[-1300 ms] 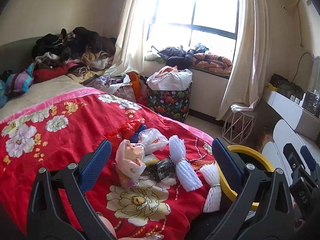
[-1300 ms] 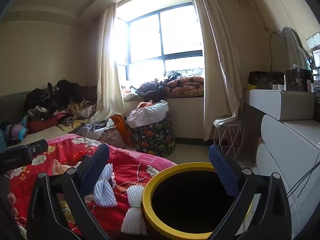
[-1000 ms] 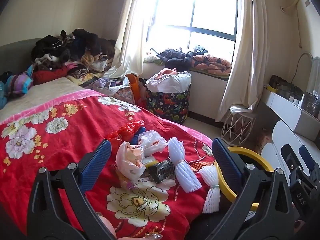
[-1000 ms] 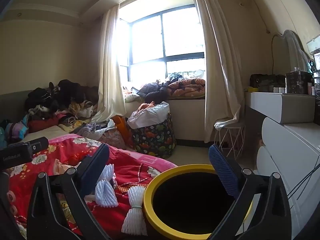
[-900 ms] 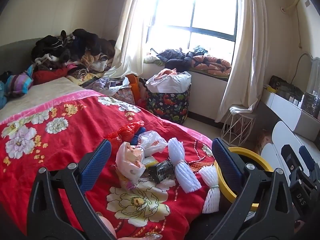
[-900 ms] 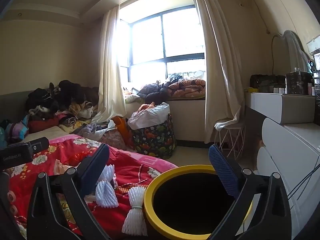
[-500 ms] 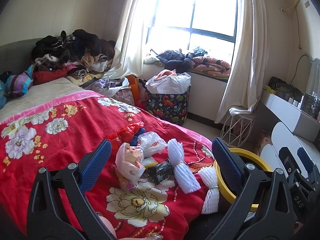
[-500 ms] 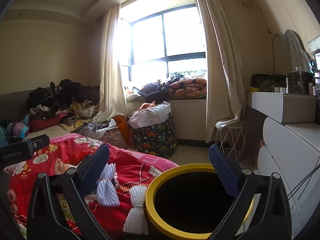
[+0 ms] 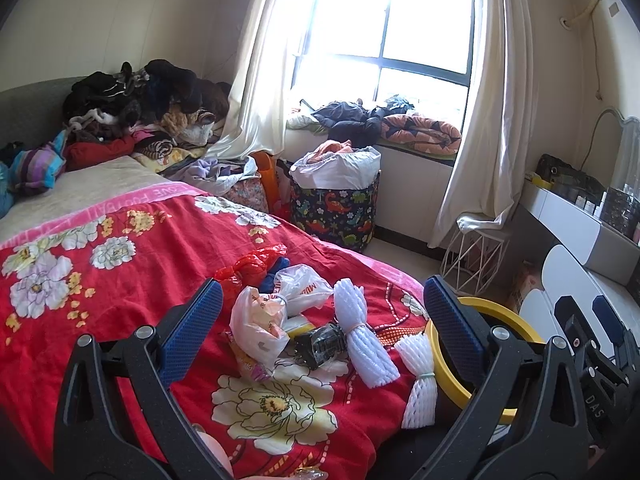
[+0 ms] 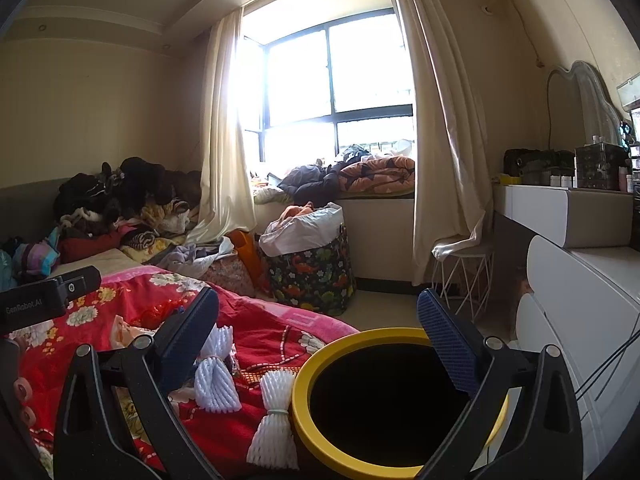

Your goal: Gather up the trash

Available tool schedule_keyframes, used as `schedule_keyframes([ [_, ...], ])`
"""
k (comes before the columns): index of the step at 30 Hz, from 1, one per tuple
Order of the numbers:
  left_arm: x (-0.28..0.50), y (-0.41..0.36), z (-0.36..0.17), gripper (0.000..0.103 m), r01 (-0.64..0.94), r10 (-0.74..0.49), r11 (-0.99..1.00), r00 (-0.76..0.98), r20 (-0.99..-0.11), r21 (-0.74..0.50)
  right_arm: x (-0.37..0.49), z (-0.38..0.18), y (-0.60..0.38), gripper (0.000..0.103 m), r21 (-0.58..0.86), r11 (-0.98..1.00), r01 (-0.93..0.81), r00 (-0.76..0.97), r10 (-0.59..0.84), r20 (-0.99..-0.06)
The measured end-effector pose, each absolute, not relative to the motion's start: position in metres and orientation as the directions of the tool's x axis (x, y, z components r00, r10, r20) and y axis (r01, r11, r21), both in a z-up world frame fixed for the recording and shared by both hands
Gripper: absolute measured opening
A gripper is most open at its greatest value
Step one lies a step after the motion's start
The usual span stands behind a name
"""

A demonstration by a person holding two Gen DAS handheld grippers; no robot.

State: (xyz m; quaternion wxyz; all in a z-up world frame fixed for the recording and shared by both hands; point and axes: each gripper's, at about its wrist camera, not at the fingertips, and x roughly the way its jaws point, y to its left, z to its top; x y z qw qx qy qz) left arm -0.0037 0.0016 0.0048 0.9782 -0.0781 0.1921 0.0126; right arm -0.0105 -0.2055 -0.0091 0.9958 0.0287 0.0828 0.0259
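Trash lies in a heap on the red flowered blanket (image 9: 100,280): a white plastic bag (image 9: 258,326), a second white bag (image 9: 302,286), a red bag (image 9: 250,266), a dark crumpled wrapper (image 9: 320,344) and two white foam nets (image 9: 362,340) (image 9: 418,376). A yellow-rimmed black bin (image 10: 384,404) stands at the bed's corner. My left gripper (image 9: 320,328) hangs open above the heap, holding nothing. My right gripper (image 10: 316,332) is open over the bin's near rim, empty; the foam nets (image 10: 214,380) (image 10: 276,420) lie to its left.
A dinosaur-print laundry basket (image 9: 334,208) stands under the window. Clothes are piled at the bed's head (image 9: 136,108) and on the sill (image 9: 380,124). A white wire stool (image 9: 476,260) and white drawers (image 10: 580,320) line the right side.
Both views have shifted slightly as the grippers drift; the trash heap and bin stay where they were. Both grippers remain open.
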Motion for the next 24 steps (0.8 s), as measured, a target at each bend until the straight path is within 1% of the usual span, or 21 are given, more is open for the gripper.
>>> schedule_keyframes([
  [24,-0.0046,0.0016,0.0043,0.093,-0.055,-0.004,0.987,0.927,-0.374,-0.148,-0.0108,-0.0117,-0.2053,0.097,0.062,0.997,-0.043,0.982,0.054,-0.181],
])
